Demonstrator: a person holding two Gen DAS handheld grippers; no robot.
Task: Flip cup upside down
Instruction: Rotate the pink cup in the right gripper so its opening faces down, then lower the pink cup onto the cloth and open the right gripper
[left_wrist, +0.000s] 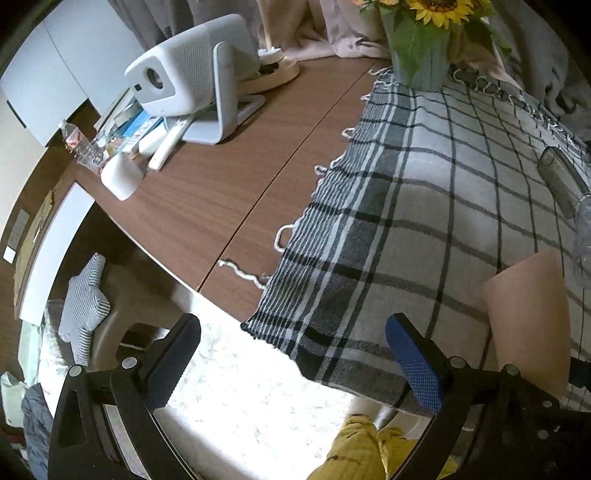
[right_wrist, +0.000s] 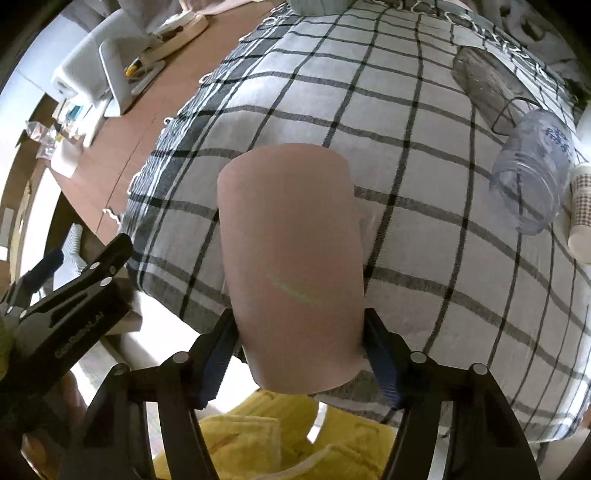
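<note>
A pale pink cup fills the middle of the right wrist view. My right gripper is shut on it, one finger on each side of its near end, and holds it over the near edge of the plaid cloth. The cup's far end points away from me; I cannot tell which end is the rim. The cup also shows at the right in the left wrist view. My left gripper is open and empty, at the table's front edge to the left of the cup.
A clear plastic jar and a dark glass lie on the cloth at the right, beside a checked paper cup. A white projector, remotes and a white mug sit on the brown table. A sunflower vase stands at the back.
</note>
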